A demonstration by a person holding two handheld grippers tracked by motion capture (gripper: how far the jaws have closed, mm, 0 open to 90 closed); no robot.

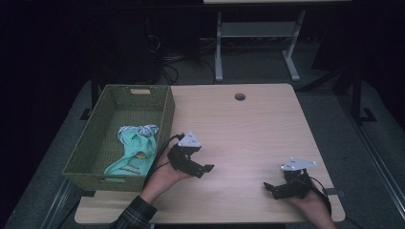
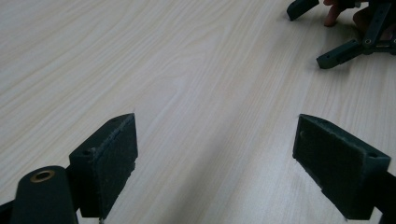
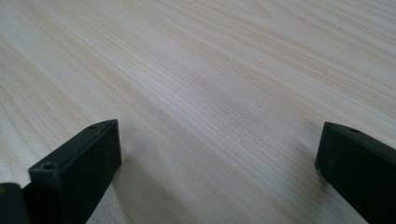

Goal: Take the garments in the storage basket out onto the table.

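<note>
Clothes (image 1: 135, 148) lie bundled in the green woven basket (image 1: 165, 110) at the left of the counter (image 1: 248, 124) — a mint-green piece on top with something striped behind it, heaped toward the basket's near right corner. That heap is the thing nearest my work, and it sits just left of my left gripper (image 1: 205, 169), with the basket's right wall between them.

My left gripper hovers low over bare wood beside that wall, its jaws spread wide and holding nothing; in the left gripper view the two pads (image 2: 109, 158) stand well apart with only wood grain between them. I judge it is held there because the basket is within easy reach, though it points right, away from the cloth.

My right gripper (image 1: 273, 187) rests near the counter's near right corner, well apart from the basket — jaws likewise wide open and empty, as the right gripper view shows (image 3: 219, 163). It looks parked out of the way, leaving the middle of the counter free, perhaps as a place to lay a garment out.
</note>
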